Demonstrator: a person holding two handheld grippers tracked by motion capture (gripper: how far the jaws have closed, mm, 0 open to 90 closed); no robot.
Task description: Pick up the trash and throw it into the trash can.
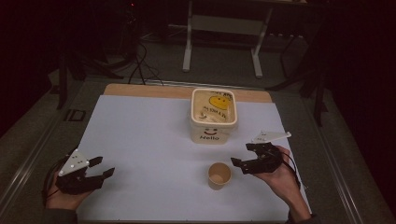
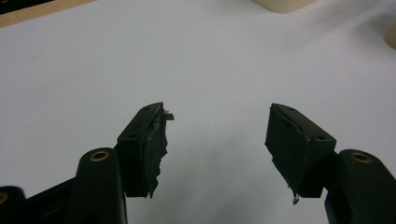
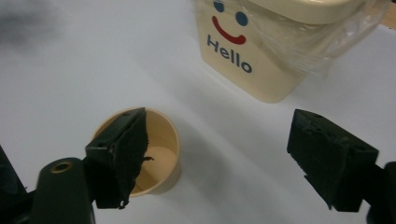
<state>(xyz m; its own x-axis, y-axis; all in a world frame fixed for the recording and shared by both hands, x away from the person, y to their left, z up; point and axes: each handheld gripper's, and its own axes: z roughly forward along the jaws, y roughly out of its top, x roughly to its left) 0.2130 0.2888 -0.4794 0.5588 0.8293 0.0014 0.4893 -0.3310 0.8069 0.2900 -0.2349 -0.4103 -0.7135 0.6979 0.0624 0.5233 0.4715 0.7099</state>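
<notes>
A small tan paper cup (image 1: pixel 219 175) stands upright and empty on the white sheet, near the front right. Just to its right, my right gripper (image 1: pixel 240 154) is open with nothing between its pads. In the right gripper view the cup (image 3: pixel 159 158) sits partly behind the left jaw of the right gripper (image 3: pixel 217 140). A cream bin (image 1: pixel 213 114) with a smiling face, the word "Hello" and a clear plastic liner stands behind the cup. My left gripper (image 1: pixel 105 166) rests at the front left, open and empty; in its own view the left gripper (image 2: pixel 217 135) looks over bare white sheet.
The white sheet (image 1: pixel 149 140) covers most of the table, with a wooden strip (image 1: pixel 140 89) along the far edge. Beyond the table stand a metal frame (image 1: pixel 224 28) and floor cables (image 1: pixel 140 65). The room around is dark.
</notes>
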